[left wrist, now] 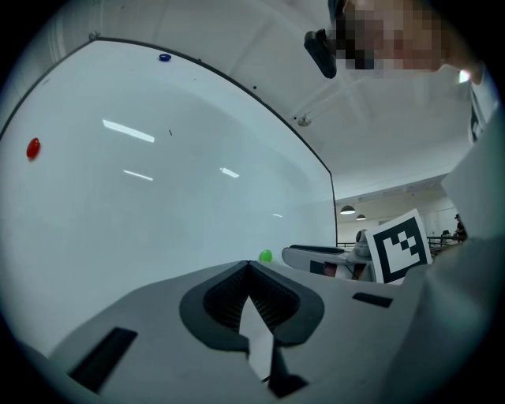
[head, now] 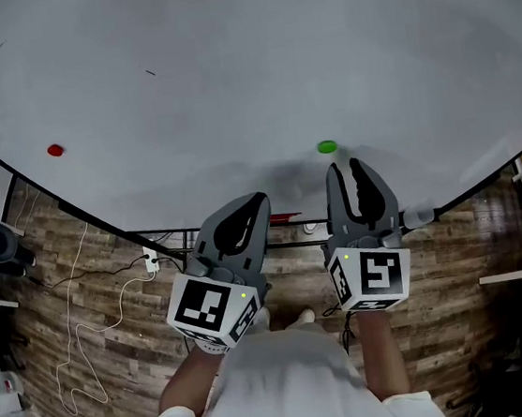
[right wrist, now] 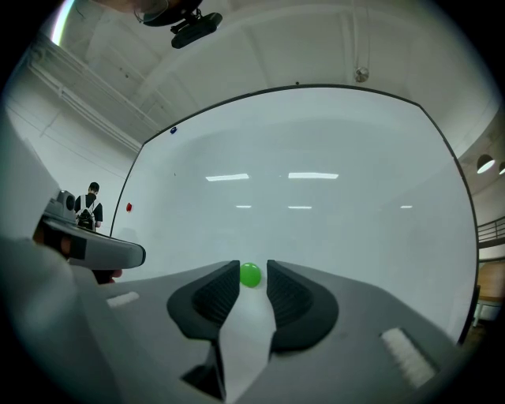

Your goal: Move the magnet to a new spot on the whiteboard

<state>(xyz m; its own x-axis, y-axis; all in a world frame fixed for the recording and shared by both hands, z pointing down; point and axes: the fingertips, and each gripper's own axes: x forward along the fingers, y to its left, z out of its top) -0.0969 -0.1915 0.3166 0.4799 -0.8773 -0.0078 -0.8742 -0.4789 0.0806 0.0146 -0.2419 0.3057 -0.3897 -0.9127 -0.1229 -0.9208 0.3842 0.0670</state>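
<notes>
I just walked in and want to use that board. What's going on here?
A person stands at the whiteboard with a gripper in each hand. The right gripper is open and lined up on the green magnet, which sits on the board right at its jaw tips, not yet gripped. The left gripper is shut and empty, held beside it. A red magnet sits far off to the left.
</notes>
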